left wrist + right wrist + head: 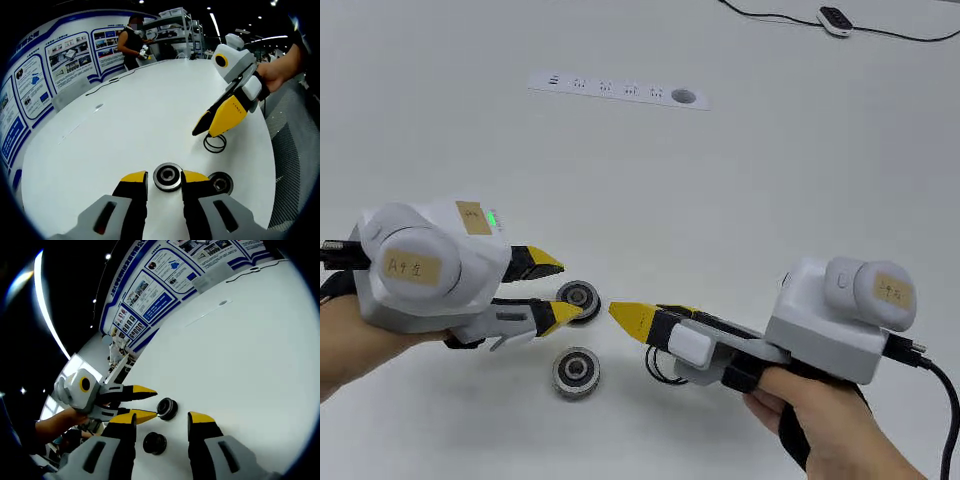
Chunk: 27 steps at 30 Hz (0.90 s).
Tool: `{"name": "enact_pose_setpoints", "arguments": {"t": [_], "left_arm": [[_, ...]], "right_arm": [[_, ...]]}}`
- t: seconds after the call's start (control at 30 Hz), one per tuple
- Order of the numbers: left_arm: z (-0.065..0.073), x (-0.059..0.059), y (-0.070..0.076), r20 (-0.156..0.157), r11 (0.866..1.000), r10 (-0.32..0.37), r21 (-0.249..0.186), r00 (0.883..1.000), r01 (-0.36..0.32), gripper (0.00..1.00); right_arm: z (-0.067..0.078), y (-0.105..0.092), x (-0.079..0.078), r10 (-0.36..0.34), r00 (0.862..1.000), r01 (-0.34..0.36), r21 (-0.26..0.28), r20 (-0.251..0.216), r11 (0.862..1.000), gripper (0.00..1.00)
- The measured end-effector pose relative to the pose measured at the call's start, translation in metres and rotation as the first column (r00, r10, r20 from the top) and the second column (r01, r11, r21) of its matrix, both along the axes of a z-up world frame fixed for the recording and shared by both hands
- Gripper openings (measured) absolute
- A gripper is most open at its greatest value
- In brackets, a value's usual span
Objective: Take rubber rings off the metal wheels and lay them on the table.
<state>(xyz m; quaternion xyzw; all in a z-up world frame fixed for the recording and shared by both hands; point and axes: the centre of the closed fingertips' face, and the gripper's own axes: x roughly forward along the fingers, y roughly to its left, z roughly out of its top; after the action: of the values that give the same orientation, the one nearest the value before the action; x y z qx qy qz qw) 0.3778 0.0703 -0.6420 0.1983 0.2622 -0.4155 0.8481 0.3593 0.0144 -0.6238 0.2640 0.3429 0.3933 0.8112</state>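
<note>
The left tool (552, 287) is released, its yellow-tipped jaws spread apart. A small round metal wheel with a dark outer band (582, 296) sits on the white surface (720, 200) right at those tips. In the left gripper view this wheel (167, 176) lies between the two jaws. In the head view the lower tip meets its edge while the upper tip stands clear of it. Whether a ring is on it I cannot tell.

A second metal wheel of the same kind (576, 371) lies flat on the surface just beside the first, nearer the person.

The right tool (163, 418) is also released; in the right gripper view its jaws stand apart with nothing held between them. In the head view its yellow tip points towards the first wheel, close to it but not touching. Thin black rubber rings (215, 150) lie loose on the surface under the right tool, near the second wheel but apart from it.

Farther back on the surface lie a flat white power strip (618, 89) and a small dark remote (835, 19) on a black cable (890, 35).
</note>
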Motion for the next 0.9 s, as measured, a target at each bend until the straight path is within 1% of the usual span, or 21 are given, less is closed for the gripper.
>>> {"name": "enact_pose_setpoints", "arguments": {"t": [0.13,0.3,0.43,0.5,0.6,0.73,0.9], "left_arm": [[-0.004,0.001,-0.003,-0.013,1.0,-0.009,-0.002,1.0,0.009,0.22],[-0.007,0.0,-0.005,-0.026,1.0,-0.021,0.004,0.999,0.021,0.2],[-0.007,-0.001,-0.006,-0.032,1.0,-0.023,-0.005,0.999,0.023,0.17],[-0.007,-0.003,-0.006,-0.043,1.0,-0.025,-0.008,0.999,0.025,0.17],[-0.008,-0.005,-0.007,-0.051,0.999,-0.035,-0.013,0.998,0.034,0.15],[-0.008,-0.005,-0.007,-0.051,0.999,-0.037,-0.015,0.998,0.036,0.14],[-0.008,-0.005,-0.006,-0.054,0.999,-0.053,-0.008,0.997,0.052,0.13]], "right_arm": [[-0.001,0.005,0.004,0.002,1.0,-0.002,0.012,-0.006,1.0,0.42],[-0.002,0.011,0.007,0.008,1.0,-0.008,0.022,-0.014,1.0,0.42],[-0.002,0.014,0.009,0.01,1.0,-0.01,0.031,-0.018,0.999,0.42],[-0.002,0.016,0.01,0.012,1.0,-0.012,0.039,-0.022,0.999,0.42],[-0.002,0.019,0.011,0.016,1.0,-0.015,0.047,-0.026,0.999,0.42],[-0.003,0.024,0.009,0.03,0.999,-0.029,0.056,-0.03,0.998,0.43],[-0.002,0.036,0.006,0.061,0.997,-0.059,0.071,-0.036,0.996,0.48]]}}
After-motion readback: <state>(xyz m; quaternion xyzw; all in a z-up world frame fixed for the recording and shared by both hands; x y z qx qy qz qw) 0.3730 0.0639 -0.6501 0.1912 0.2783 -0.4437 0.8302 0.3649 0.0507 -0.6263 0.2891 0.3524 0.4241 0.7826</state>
